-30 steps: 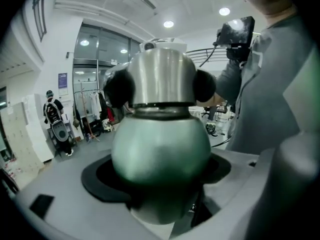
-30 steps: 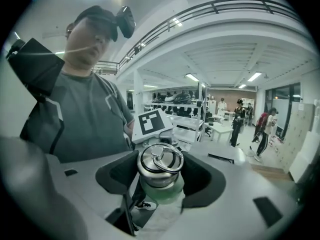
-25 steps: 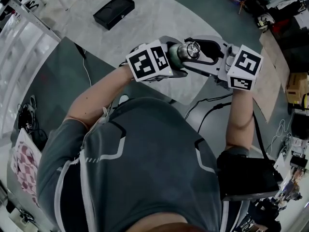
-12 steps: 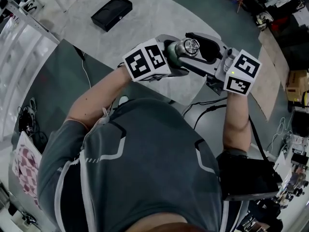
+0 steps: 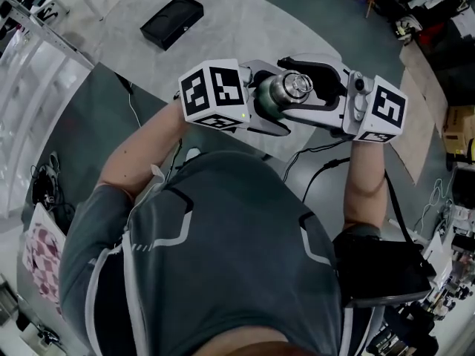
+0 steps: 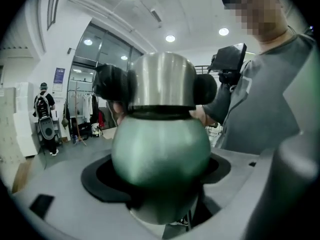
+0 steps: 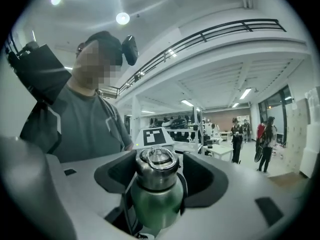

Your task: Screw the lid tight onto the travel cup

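Left hand-held gripper point(image 6: 160, 176) pinching green cup point(image 6: 161, 141); right hand-held gripper point(image 7: 160, 175) jaws opening around steel lid point(image 7: 156, 165), pads clear.

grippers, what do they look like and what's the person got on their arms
The left gripper and right gripper are light grey moulded shells with black pads inside the jaws. Each carries a white cube with black square markers. A black cable trails below the right gripper, whose jaws are opening around the lid. The person wears a grey short-sleeved shirt with white lines.
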A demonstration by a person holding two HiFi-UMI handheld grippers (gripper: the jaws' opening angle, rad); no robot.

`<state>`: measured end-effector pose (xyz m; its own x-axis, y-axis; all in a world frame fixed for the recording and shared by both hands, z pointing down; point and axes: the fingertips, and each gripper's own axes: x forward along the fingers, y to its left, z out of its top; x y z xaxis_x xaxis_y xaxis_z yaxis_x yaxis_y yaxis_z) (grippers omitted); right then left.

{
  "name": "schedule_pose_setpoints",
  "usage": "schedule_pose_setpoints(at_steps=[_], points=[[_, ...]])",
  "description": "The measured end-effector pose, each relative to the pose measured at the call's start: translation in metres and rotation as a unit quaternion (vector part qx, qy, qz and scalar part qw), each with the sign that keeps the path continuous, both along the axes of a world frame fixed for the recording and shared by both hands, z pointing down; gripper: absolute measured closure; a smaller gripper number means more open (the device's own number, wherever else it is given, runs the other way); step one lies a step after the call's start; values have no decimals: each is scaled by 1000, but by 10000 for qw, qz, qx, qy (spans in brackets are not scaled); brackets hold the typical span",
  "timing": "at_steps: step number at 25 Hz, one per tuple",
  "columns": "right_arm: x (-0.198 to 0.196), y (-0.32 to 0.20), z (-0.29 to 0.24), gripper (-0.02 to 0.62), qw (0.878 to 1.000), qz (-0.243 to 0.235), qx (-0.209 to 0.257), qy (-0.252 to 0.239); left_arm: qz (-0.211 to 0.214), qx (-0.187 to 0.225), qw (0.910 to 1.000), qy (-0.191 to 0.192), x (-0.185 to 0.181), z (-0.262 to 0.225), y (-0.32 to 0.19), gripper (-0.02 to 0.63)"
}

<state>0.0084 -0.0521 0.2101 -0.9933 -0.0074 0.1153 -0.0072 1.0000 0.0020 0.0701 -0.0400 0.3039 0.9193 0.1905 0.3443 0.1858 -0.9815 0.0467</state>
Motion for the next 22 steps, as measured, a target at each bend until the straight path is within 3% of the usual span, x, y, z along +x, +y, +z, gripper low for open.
schedule_pose_setpoints(at_steps=[3, 6, 10, 12, 14, 17, 22], points=[[2, -4, 2, 316, 9998, 207, -58, 12, -342, 166, 9992, -156, 3, 4, -10, 206], [8, -21, 9, 316, 9964, 837, -118, 63, -909, 285, 9947, -398, 4, 12, -30, 206], [14, -51, 25, 318, 9753, 2175, -355, 117, -1982, 576, 9741, -926, -2, 32, -67, 206], [16, -57, 29, 318, 9651, 2572, -473, 118, -2184, 647, 9678, -1070, -4, 38, -74, 206], [16, -51, 26, 316, 9705, 2364, -464, 100, -1824, 527, 9778, -881, 0, 33, -64, 206], [11, -26, 11, 298, 9921, 1214, -308, -99, -710, 210, 9969, -280, 1, 13, -31, 206], [1, 9, -11, 288, 9989, -296, 65, -347, 637, -116, 9979, -25, -10, -9, 12, 206]])
